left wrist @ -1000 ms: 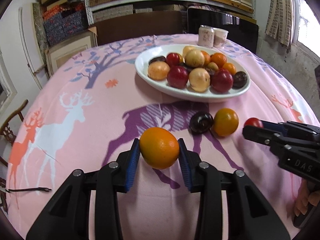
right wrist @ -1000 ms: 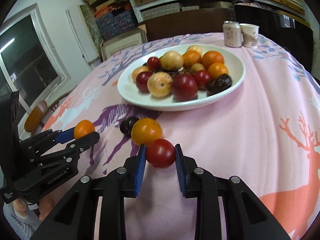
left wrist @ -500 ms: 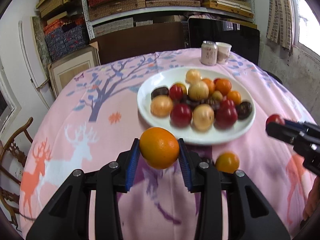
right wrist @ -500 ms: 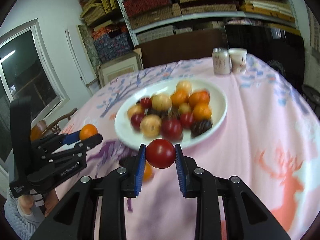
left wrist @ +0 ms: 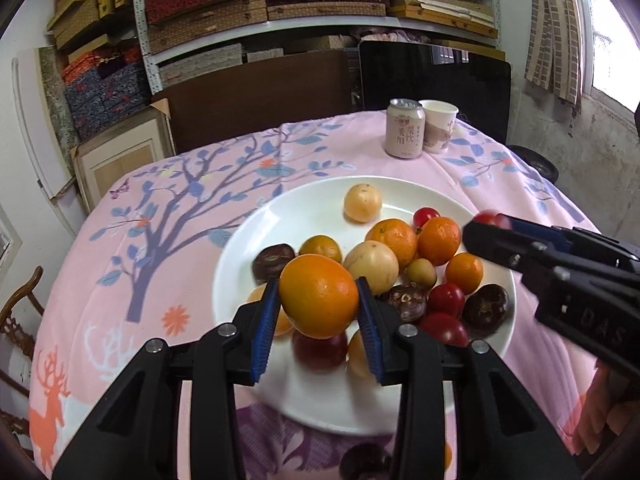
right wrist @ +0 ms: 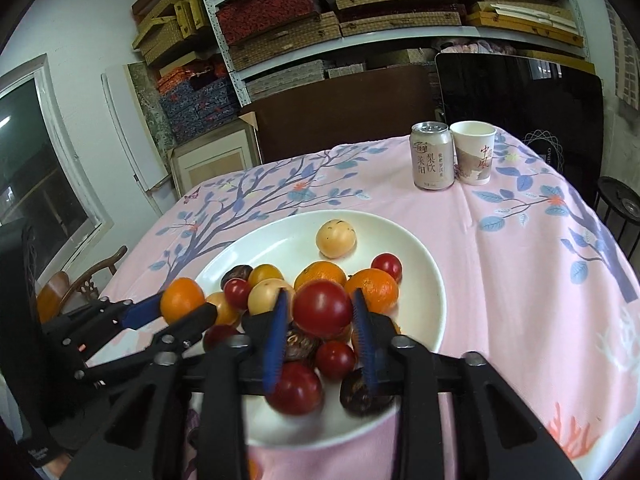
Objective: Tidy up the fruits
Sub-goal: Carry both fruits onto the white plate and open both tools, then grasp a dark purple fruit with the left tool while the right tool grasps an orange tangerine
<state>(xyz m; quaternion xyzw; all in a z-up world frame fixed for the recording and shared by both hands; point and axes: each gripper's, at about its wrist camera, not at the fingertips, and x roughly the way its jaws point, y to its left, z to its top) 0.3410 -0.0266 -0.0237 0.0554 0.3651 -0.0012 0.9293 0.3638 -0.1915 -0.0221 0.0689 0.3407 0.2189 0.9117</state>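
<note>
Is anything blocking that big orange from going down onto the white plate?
Only other fruit: the orange, between the left gripper's fingers, hangs over red and yellow fruit piled on the plate.

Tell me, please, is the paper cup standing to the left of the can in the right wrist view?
No, the paper cup stands to the right of the can, close beside it on the tablecloth.

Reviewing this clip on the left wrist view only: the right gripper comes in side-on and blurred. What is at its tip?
Observer: A red tomato is between the pads of the right gripper, whose jaws have just been opening.
Operator: Is it over the plate?
Observer: Yes. In the right wrist view it is above the fruit piled on the white plate, not over the tablecloth.
</note>
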